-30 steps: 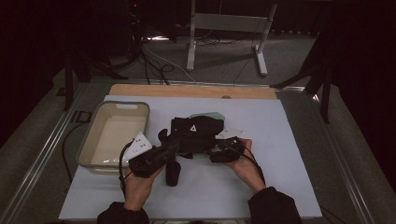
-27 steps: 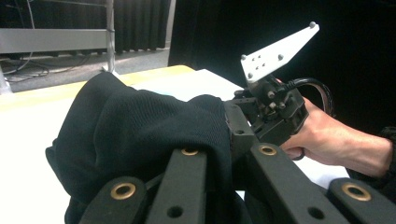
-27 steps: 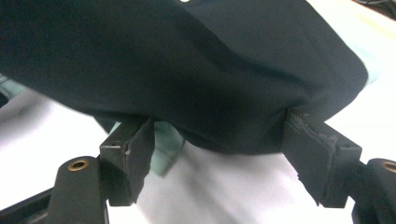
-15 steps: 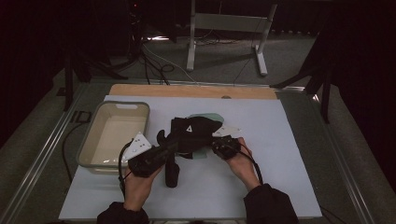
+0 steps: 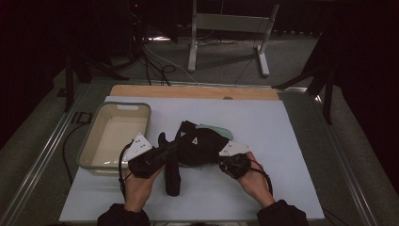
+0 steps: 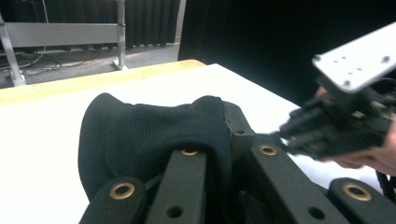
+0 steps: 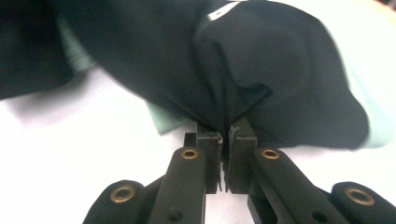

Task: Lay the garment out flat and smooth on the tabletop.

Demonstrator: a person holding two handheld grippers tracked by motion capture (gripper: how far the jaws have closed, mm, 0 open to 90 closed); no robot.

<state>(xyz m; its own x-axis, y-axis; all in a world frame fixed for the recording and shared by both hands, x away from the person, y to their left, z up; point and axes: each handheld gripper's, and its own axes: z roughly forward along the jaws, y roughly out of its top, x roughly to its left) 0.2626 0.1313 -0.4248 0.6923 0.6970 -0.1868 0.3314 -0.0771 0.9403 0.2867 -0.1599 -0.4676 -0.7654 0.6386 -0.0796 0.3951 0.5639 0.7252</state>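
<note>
A black cloth item [image 5: 200, 143] with a white triangle mark lies mid-table on the white sheet [image 5: 291, 141], a pale green part [image 5: 220, 132] showing at its far side. My right gripper [image 5: 222, 157] is shut on its near edge; in the right gripper view the jaws pinch a fold of black fabric [image 7: 261, 74] at the right gripper [image 7: 224, 133]. My left gripper [image 5: 175, 147] reaches in from the left. In the left gripper view, black knit cloth [image 6: 154, 135] drapes over the left gripper [image 6: 219, 135], which is closed on it. A long black piece [image 5: 171, 176] lies toward the person.
A shallow beige tub [image 5: 94, 141] stands at the left of the sheet. A wooden strip [image 5: 193, 92] runs along the far edge. Beyond the table stand a metal frame [image 5: 230, 28] and floor cables [image 5: 155, 61]. The other gripper's grey plate [image 6: 359, 60] is close on the right.
Both hands and the black cloth have shifted slightly toward the person. The grips look the same.
</note>
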